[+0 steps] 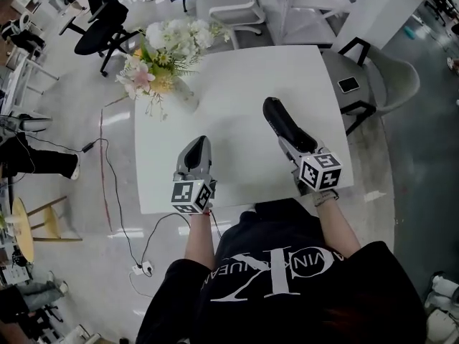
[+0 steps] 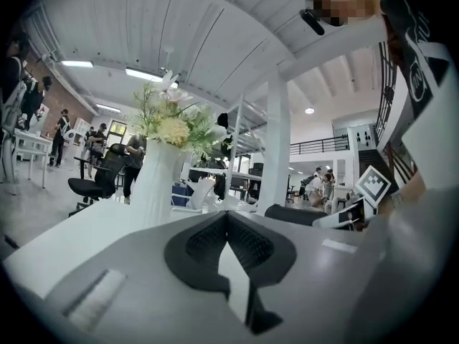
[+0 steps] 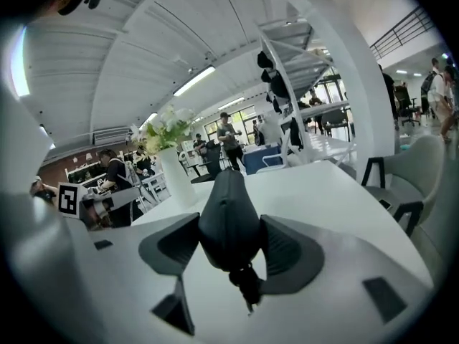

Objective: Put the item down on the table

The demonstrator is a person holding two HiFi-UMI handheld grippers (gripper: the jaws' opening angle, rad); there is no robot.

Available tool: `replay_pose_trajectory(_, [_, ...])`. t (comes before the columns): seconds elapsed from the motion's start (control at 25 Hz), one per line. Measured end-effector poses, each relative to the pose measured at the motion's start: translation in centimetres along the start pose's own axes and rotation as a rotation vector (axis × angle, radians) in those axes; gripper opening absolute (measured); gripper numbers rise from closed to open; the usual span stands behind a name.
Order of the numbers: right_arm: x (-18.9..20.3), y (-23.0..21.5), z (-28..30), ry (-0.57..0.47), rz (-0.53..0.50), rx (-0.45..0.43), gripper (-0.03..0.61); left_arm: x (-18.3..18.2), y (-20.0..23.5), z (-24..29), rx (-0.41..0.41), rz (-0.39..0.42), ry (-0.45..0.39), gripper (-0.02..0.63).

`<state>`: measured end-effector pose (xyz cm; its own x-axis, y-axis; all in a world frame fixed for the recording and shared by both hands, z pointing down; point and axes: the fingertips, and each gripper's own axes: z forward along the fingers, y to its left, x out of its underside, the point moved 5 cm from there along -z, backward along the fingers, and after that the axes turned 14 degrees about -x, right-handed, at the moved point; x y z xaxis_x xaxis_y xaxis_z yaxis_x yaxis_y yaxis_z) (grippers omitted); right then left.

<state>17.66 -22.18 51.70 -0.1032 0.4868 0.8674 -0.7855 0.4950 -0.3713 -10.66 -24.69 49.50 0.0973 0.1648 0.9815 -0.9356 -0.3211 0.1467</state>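
Over white table (image 1: 237, 84), right tongs (image 3: 231, 248) pinching black rounded item (image 3: 228, 210), left tongs (image 2: 226, 219) pressed together

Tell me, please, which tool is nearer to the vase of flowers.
Left. The left tool sits close to the vase, on the person's side; the right tool, gripping a black item, is farther off, rightward.

The person's black T-shirt (image 1: 301, 292) carries white print, upside down in the head view. It shows a large interlocked monogram crossed by small capitals. Only "VIN K" reads clearly; the other letters stay unclear.
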Motion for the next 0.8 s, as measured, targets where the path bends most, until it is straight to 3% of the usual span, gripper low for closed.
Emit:
replay_pose_trajectory(0.4, [-0.2,-1.6,6.0,0.121,0.048,-0.106,0.272,1.3,1.4,1.3,-0.085,-0.026,0.038,0.012])
replay_pose_trajectory(0.8, [0.9,1.9,11.6,0.248,0.060,-0.319,0.272,1.6,3.1,-0.4,-0.170,-0.034,0.047,0.012])
